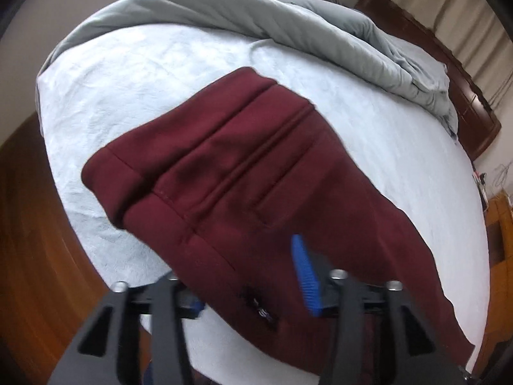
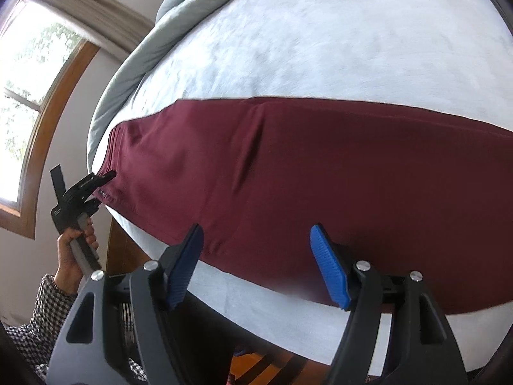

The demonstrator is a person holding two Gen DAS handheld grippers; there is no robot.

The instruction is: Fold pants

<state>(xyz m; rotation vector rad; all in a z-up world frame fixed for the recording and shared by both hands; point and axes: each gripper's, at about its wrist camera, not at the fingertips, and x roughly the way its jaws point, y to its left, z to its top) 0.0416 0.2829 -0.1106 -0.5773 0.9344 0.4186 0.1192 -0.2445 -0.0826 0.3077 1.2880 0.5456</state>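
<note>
- Two grippers show. How is each one posed?

- From the right wrist view, the left gripper (image 2: pixel 107 189) comes in low at the bed's corner, tilted upward, with the person's left hand (image 2: pixel 75 250) wrapped around its grey handle and a checked sleeve (image 2: pixel 38 314) behind it. Its black tips meet the near corner of the maroon pants (image 2: pixel 288 176). From its own camera, cloth drapes across its jaws: one blue pad (image 1: pixel 304 276) lies on top of the fabric, the other is mostly hidden under it. I cannot tell whether it is clamped.

- And the right gripper (image 2: pixel 256 266)?

- Spread wide, both blue pads (image 2: pixel 330 269) bare, poised just above the near edge of the pants with nothing between them.

- Where do the pants lie?

- Straight ahead of both claws, flat on the pale blue sheet (image 2: pixel 304 38) of the bed. Ahead of the left gripper the hemmed leg ends (image 1: pixel 128 186) lie stacked, one over the other. Beyond them a grey duvet (image 1: pixel 288 29) is bunched along the far side, with a dark wooden headboard (image 1: pixel 449 73) to the right.

- Any writing?

- A small dark mark (image 1: pixel 259 308) sits on the cloth close to the left claw, too blurred to read.
</note>
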